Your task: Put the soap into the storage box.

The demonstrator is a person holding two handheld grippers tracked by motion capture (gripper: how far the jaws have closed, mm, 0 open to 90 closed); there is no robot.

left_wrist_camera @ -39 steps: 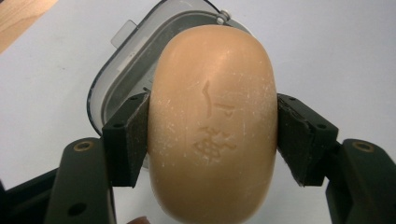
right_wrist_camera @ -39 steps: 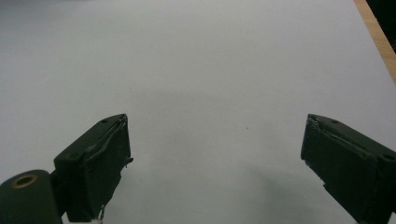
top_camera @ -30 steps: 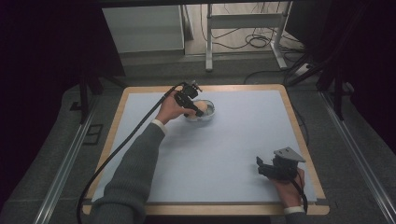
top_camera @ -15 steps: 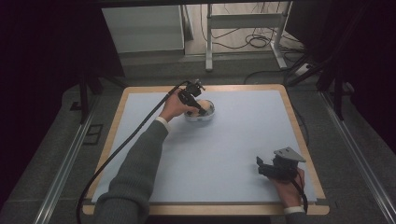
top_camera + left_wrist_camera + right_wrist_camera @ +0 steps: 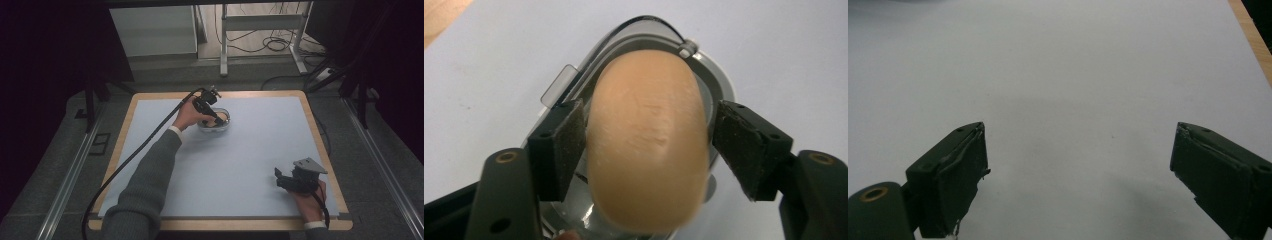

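A tan, smooth oval roll (image 5: 646, 165) lies in a small clear plastic container (image 5: 719, 85) on the pale blue mat. My left gripper (image 5: 651, 116) points down over it with one jaw on either side of the roll. Its jaws have just been opening: the left pad (image 5: 571, 135) sits right at the roll's side and a thin gap shows at the right pad (image 5: 736, 140). From above, the left gripper (image 5: 216, 118) hangs over the container (image 5: 226, 126) at the far middle of the table. My right gripper (image 5: 1080, 132) rests open on bare mat, near the front right corner (image 5: 280, 179).
The pale blue mat (image 5: 250, 150) covers a wooden table whose edge (image 5: 320, 145) frames it. The left gripper's cable (image 5: 135, 150) trails back along the sleeve to the front left. Beyond the table are a metal stand's legs (image 5: 223, 50) and floor cables.
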